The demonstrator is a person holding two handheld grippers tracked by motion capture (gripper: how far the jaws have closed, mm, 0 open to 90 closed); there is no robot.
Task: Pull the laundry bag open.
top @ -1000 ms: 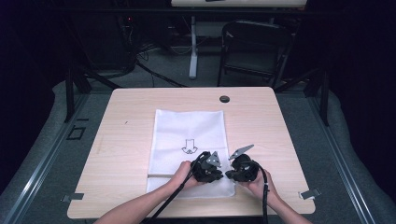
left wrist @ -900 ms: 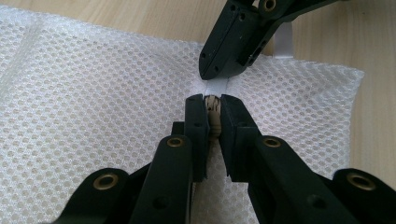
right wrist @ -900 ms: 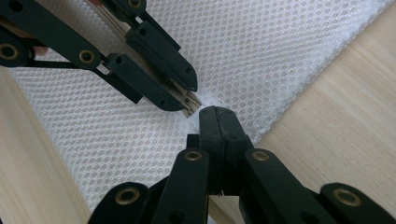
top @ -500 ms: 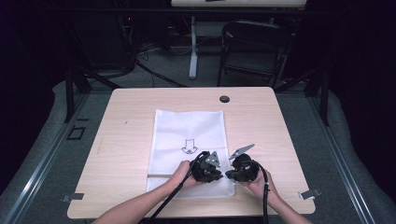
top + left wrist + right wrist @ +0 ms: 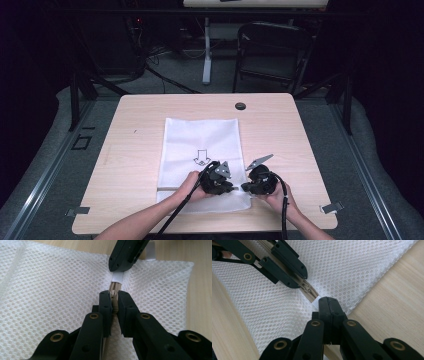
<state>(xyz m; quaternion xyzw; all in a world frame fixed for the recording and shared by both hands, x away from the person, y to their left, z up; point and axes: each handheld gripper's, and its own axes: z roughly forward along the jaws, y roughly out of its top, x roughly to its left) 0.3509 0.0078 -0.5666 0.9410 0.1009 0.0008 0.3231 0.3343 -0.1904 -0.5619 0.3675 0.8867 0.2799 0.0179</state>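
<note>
Gripping a white mesh bag [image 5: 200, 150] at its zipper end, both tongs are working close together on the worktop [image 5: 130, 150], near the person's edge. Main risk from here, as I judge it: the slider slipping out of the left tongs if the pull goes off the zipper line, since the hold is on a small smooth part; equally the white tab pulling free of the right tongs, which would let the mesh bunch and jam the teeth. Yanking too hard could also drag the whole bag across the worktop, as nothing else is pinning it. Left tongs [image 5: 114, 302]: nearly closed, jaws pinching the beige zipper slider [image 5: 114, 296] between their tips, a narrow gap left only by the slider itself. Right tongs [image 5: 328, 305]: fully closed, jaws pressed together on the white fabric tab [image 5: 316, 302] at the zipper's end, just ahead of the left tongs' tips. Zipper [image 5: 308, 291] is running between the two, with the tips near each other but not touching. Bag is lying flat beneath and ahead of both tongs, its printed arrow [image 5: 201, 157] just beyond the left tongs.
</note>
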